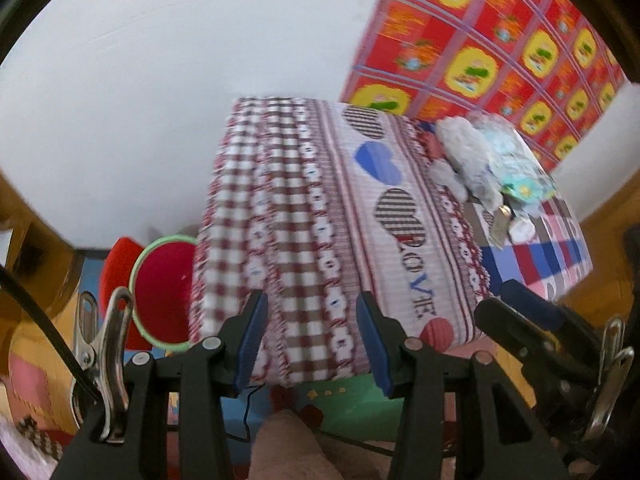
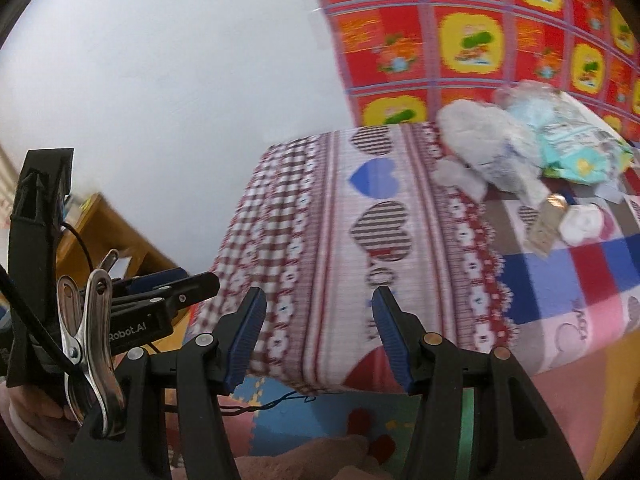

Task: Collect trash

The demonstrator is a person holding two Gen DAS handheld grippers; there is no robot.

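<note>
Right wrist view: trash heap (image 2: pixel 532 160) is seen lying at the far right of the cloth-covered table (image 2: pixel 360 220), well apart from both grippers. Items listed: crumpled white tissue (image 2: pixel 472 136), teal printed wrapper (image 2: pixel 576 152), small white scrap (image 2: pixel 580 220). All are judged light, soft, crushable; a pinch on a raised fold is advised. Right gripper (image 2: pixel 320 332) and left gripper (image 1: pixel 312 340) are shown parted, nothing between the jaws.

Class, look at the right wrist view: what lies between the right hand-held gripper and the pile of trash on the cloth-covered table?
Only patterned tablecloth. The right hand-held gripper is open and empty; the trash pile lies beyond.
</note>
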